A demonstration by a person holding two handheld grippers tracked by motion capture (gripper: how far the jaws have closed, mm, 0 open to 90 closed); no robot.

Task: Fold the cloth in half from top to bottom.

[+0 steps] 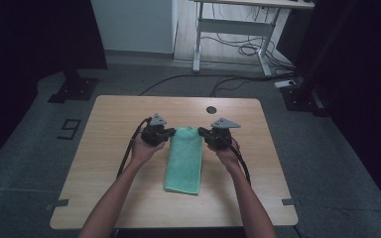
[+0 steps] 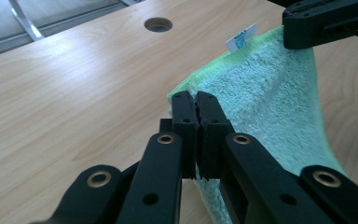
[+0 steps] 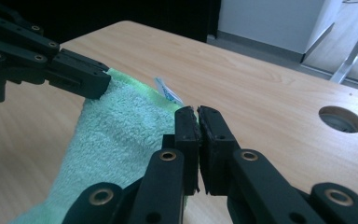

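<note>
Green towel [image 1: 184,158] folded lengthwise mid-table [image 1: 104,163], my left gripper [image 2: 195,105] clamped on its far left corner, my right gripper [image 3: 196,116] clamped on its far right corner, 2 corners raised.

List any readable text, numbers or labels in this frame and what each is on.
"9": dark marking on the grey floor left of the table; it could also be a "6".
White tag on the green towel: bluish print, too blurred to read.
Nothing else is legible.
</note>
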